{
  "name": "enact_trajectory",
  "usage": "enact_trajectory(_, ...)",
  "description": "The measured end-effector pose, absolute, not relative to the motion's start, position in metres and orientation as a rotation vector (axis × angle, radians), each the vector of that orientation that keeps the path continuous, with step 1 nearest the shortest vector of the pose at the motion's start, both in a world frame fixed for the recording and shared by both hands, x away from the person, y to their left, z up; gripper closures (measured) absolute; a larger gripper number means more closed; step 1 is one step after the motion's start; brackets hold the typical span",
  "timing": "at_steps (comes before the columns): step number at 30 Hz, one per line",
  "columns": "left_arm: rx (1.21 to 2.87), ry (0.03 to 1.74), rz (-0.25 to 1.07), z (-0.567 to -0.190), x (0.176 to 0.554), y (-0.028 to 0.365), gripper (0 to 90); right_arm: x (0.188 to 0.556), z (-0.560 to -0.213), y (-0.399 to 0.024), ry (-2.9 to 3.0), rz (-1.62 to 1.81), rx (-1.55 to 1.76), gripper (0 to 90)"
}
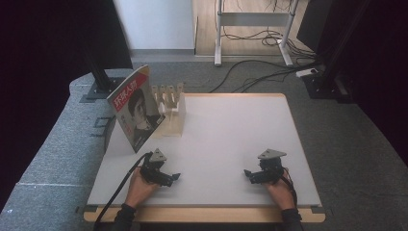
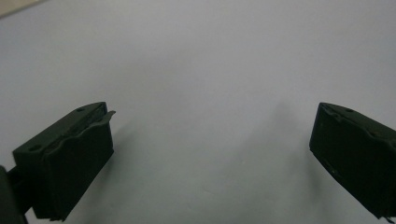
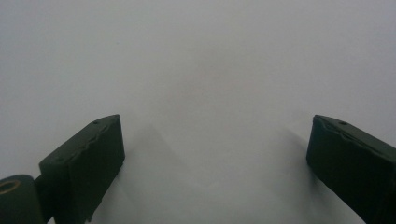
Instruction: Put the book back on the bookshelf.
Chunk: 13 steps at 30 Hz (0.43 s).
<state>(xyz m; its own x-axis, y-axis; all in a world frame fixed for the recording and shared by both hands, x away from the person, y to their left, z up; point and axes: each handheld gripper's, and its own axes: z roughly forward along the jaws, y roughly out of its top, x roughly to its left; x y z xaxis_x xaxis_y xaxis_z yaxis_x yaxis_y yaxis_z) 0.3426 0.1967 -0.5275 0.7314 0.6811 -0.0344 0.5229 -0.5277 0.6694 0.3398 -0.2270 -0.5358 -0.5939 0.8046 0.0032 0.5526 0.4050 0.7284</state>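
A magazine [image 1: 134, 108] with a red title band and a portrait on its cover stands upright, leaning against a pale wooden slotted rack [image 1: 169, 109] at the table's far left. My left gripper [image 1: 169, 179] rests low near the front left of the white table [image 1: 231, 139], open, nothing between its jaws. My right gripper [image 1: 250, 175] rests near the front right, also open and empty. In the left gripper view the left gripper [image 2: 212, 140] has its jaws wide apart over bare tabletop. The right gripper [image 3: 215, 144] looks the same in the right gripper view.
The white tabletop has a wooden front edge [image 1: 202, 213]. Grey carpet surrounds the table. Dark stands [image 1: 103, 72] rise at the back left and back right. A white desk frame [image 1: 252, 24] and cables [image 1: 260, 72] lie on the floor beyond.
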Motion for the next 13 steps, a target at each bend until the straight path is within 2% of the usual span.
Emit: enact_trajectory(13, 2.271, 0.912, 0.331, -0.5287, 0.3416, 0.1944, 0.0, 0.3393, -0.5363, -0.2273, 2.317, 1.006, 1.173, 3.6)
